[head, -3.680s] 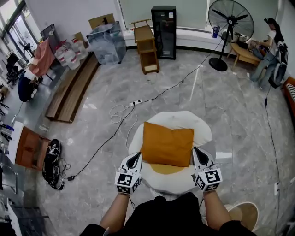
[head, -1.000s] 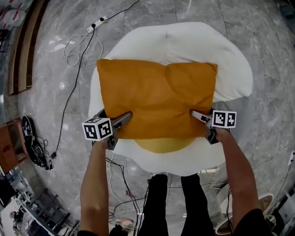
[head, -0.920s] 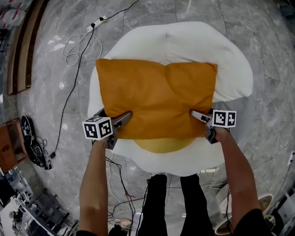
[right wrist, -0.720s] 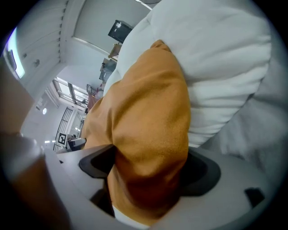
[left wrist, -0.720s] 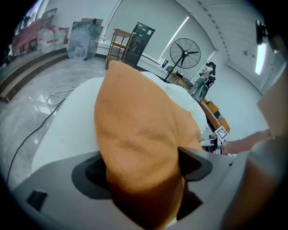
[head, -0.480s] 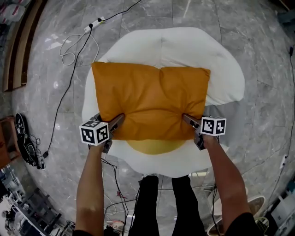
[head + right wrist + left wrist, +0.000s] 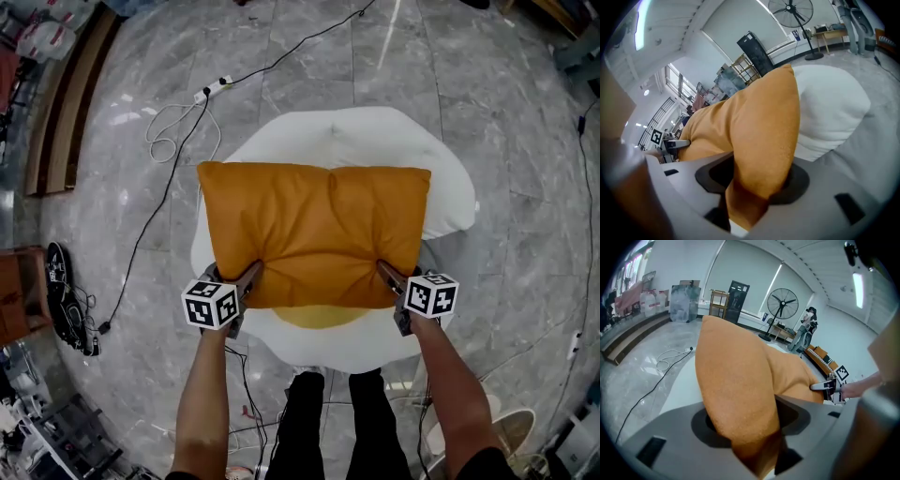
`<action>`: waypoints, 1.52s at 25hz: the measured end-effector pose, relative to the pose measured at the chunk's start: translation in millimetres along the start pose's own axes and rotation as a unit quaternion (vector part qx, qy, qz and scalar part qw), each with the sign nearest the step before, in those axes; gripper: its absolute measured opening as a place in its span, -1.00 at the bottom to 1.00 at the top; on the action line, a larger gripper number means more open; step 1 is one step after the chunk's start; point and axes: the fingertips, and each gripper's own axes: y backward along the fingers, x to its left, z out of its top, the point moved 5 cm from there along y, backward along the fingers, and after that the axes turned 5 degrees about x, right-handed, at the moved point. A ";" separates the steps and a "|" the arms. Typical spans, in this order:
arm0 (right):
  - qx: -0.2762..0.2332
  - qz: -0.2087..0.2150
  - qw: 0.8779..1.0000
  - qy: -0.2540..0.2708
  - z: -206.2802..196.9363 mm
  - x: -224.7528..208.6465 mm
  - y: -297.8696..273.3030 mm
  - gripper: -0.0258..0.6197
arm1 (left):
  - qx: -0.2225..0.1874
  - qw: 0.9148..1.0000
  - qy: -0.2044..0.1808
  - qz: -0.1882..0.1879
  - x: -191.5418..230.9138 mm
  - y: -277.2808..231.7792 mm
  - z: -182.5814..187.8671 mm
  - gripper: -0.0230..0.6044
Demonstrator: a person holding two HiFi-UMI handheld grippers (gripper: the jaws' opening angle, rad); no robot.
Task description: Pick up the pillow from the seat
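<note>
Standing beside them, I see black trousers (image 7: 323, 412) at six o'clock in the head view, and bare forearms (image 7: 202, 394) leading to the tools. The left gripper (image 7: 253, 271) at seven o'clock and the right gripper (image 7: 384, 270) at five o'clock are dark grey. The left cube (image 7: 211, 304) and right cube (image 7: 431, 294) are white with black square markers. Up close the jaws are smooth grey mouldings with dark oval hollows and small black slots (both pairs are closing, the orange pillow (image 7: 314, 230) pinched between them).

One pillow (image 7: 314, 230), one seat (image 7: 441, 187), one fan (image 7: 783, 303)
Two grippers: left gripper (image 7: 251, 275) and right gripper (image 7: 386, 273), jaws closing on the pillow; seat beneath them, fan far ahead.
</note>
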 end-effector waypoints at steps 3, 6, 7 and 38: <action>-0.015 -0.008 1.000 0.025 21.5 18.1 33.0 -0.25 | -0.024 1.000 -0.005 0.004 -19.2 29.8 17.5 -0.08; -0.033 -0.015 0.998 0.051 44.1 39.4 72.1 -0.25 | -0.050 0.998 -0.023 0.006 -42.0 64.1 37.8 -0.05; -0.043 -0.016 0.997 0.059 51.1 47.5 87.3 -0.25 | -0.060 0.998 -0.029 0.005 -50.4 76.9 45.2 -0.05; -0.363 -0.065 0.895 0.251 148.4 295.9 493.1 -0.21 | -0.380 0.914 -0.138 -0.014 -261.8 441.5 193.5 0.03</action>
